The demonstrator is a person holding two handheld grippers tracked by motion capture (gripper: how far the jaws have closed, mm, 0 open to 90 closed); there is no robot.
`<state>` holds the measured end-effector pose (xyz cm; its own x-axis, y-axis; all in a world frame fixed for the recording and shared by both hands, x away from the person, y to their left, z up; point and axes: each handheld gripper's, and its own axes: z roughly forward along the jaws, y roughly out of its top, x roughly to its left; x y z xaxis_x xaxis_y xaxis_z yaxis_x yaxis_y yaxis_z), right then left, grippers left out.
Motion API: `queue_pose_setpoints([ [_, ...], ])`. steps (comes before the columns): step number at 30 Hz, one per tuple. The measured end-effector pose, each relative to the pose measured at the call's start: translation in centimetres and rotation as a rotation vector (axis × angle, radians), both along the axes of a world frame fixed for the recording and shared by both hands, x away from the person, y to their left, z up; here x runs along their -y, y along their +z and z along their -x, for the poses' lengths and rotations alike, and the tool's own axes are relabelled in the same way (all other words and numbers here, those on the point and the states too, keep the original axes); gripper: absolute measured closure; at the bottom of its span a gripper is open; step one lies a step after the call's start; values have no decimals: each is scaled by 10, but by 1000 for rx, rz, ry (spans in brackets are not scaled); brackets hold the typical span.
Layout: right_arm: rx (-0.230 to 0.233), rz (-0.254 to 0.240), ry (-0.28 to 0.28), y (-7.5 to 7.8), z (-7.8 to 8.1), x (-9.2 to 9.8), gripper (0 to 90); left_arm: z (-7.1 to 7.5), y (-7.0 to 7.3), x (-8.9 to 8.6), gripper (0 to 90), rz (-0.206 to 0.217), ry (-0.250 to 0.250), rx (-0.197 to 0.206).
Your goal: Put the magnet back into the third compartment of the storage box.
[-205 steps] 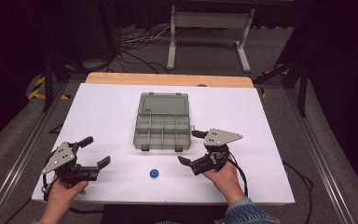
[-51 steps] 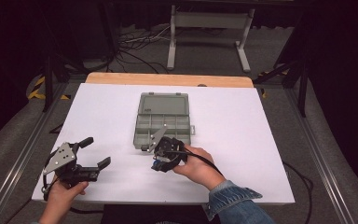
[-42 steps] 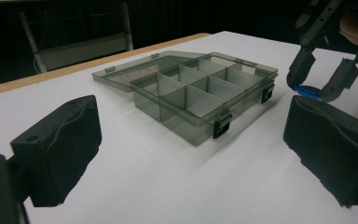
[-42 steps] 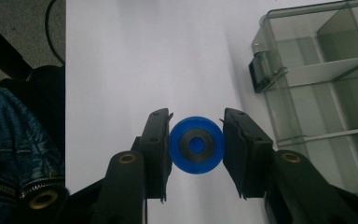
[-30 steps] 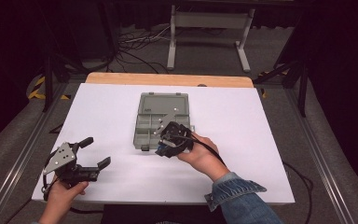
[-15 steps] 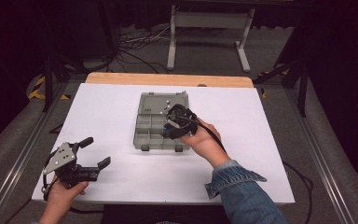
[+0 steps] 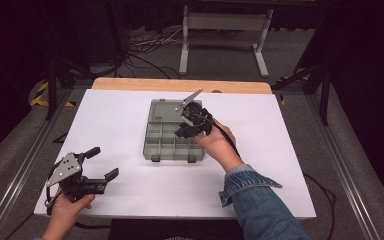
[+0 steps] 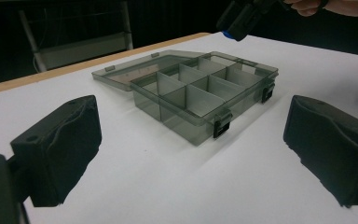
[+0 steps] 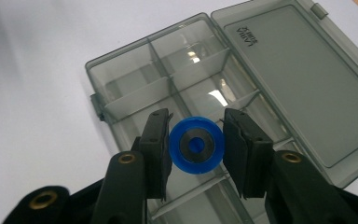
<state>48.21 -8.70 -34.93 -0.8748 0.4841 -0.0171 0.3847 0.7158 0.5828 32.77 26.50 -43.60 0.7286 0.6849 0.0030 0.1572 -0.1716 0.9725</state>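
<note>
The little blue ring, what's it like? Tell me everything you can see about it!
The blue ring is a small round disc, seemingly plastic, with a dark grey band inside and a blue centre. The right gripper pinches it between its two black jaws, one on each side, flat face toward that camera. It hangs in the air over the open, smoky grey compartment box, touching only the jaws.

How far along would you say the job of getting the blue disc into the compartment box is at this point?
Done: the blue disc is off the table, clamped in the right gripper, and the organizer box lies open, lid flat behind it. In hand: the disc is held above the compartments. Left: lowering and releasing it into one; which compartment I cannot tell. The left gripper rests open near the table's front corner.
</note>
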Motion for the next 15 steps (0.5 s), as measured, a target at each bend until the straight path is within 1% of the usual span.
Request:
queue_pose_setpoints([
  [7, 8, -1, -42, -3, -12, 2, 622, 0, 0, 0, 49, 0, 2, 0],
  [11, 2, -5, -72, -6, -19, 4, 621, 0, 0, 0, 49, 1, 0, -1],
  [15, 3, -7, -90, -9, -25, 6, 621, 0, 0, 0, 49, -3, 1, -2],
])
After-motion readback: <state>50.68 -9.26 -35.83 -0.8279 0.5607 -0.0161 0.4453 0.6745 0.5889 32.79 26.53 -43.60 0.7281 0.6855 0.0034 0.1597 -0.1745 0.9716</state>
